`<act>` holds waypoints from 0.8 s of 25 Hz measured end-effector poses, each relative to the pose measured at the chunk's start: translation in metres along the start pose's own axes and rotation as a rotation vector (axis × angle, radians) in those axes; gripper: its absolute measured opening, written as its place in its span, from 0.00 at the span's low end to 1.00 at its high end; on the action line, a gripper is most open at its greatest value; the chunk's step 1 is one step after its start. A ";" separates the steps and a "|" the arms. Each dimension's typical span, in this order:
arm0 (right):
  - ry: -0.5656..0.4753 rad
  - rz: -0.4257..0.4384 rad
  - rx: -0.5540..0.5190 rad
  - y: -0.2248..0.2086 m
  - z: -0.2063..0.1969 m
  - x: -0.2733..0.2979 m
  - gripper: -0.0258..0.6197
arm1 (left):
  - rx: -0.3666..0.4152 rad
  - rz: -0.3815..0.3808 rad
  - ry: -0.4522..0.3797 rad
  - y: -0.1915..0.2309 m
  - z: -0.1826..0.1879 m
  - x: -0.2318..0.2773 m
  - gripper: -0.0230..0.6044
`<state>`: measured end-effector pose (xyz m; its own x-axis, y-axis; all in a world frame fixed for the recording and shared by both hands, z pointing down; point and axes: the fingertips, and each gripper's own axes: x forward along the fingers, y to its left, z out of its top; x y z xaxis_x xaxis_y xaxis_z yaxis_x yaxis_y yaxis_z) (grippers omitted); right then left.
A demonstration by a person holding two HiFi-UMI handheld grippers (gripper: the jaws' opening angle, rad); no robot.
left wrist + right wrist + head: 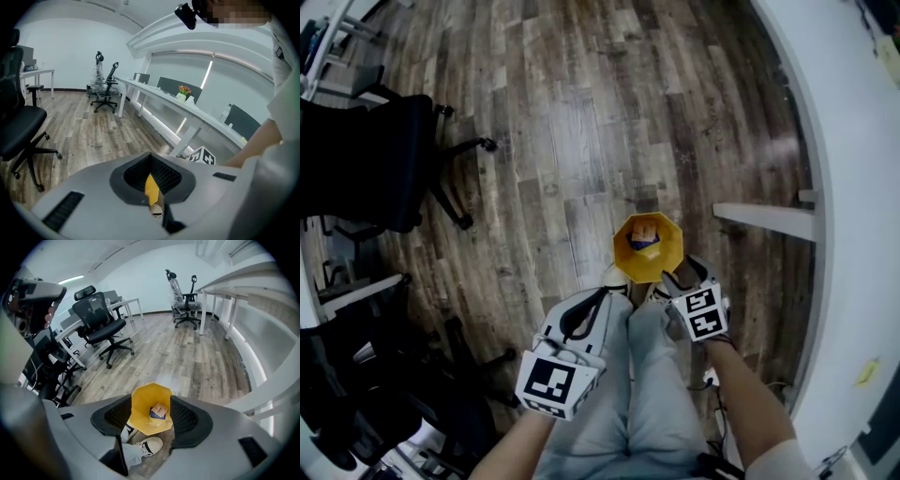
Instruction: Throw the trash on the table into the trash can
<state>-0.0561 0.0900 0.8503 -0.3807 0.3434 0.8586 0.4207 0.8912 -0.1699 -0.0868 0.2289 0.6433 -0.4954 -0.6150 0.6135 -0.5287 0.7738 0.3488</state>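
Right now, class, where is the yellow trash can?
In the head view, the trash can stands on the wood floor near centre, just beyond the person's shoes and the right gripper.

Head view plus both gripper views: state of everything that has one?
Yellow octagonal trash can: upright on the wood floor, open-topped, one item inside.
Small blue-and-tan trash packet: lying inside the can.
Left hand-held gripper: shut, nothing held.
Right hand-held gripper: open, empty, above the can.
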 end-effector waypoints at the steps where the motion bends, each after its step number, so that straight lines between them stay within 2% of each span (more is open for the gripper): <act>1: -0.017 -0.002 0.003 0.002 0.008 -0.014 0.45 | 0.006 -0.002 -0.004 -0.004 0.008 -0.005 0.04; 6: -0.116 -0.048 -0.033 0.002 0.059 -0.092 0.20 | 0.057 -0.022 -0.027 -0.024 0.046 -0.030 0.04; 8: -0.158 -0.049 -0.015 0.002 0.076 -0.126 0.14 | 0.072 -0.035 -0.026 -0.038 0.058 -0.041 0.04; 14: -0.310 0.016 0.135 0.012 0.133 -0.238 0.10 | 0.134 -0.110 -0.040 -0.088 0.104 -0.075 0.04; 20: -0.442 0.006 0.160 0.028 0.173 -0.330 0.10 | 0.165 -0.172 -0.047 -0.137 0.139 -0.110 0.04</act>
<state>-0.0607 0.0529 0.4785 -0.7073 0.4113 0.5749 0.3052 0.9113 -0.2765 -0.0555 0.1690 0.4300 -0.4173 -0.7452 0.5201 -0.7119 0.6238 0.3226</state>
